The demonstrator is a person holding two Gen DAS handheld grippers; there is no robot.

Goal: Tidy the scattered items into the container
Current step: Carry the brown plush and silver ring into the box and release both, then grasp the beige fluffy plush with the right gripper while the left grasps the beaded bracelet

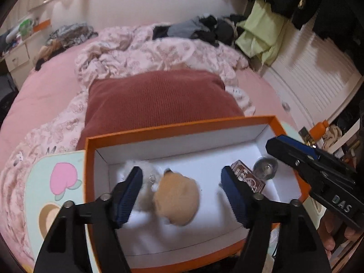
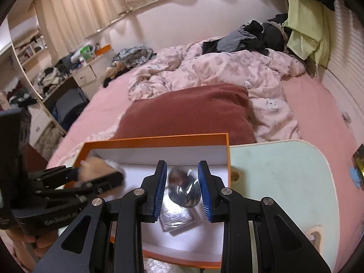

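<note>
Orange box (image 1: 145,134) (white inside), tan plush toy (image 1: 176,201), rust-red pillow (image 1: 159,100), pink floral quilt (image 2: 227,68), blue-padded fingers (image 1: 128,196)

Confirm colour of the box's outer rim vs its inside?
The box has an orange rim and outside, with a plain white interior. Clearest in the left wrist view.

Two hand-held black grippers with blue finger pads

The left gripper (image 1: 182,195) and right gripper (image 2: 183,187) have black angular arms with triangular cut-outs, silver round pivot screws, and ribbed dark-blue pads; white lettering marks their bodies, reading "DAS" on the right one.
</note>
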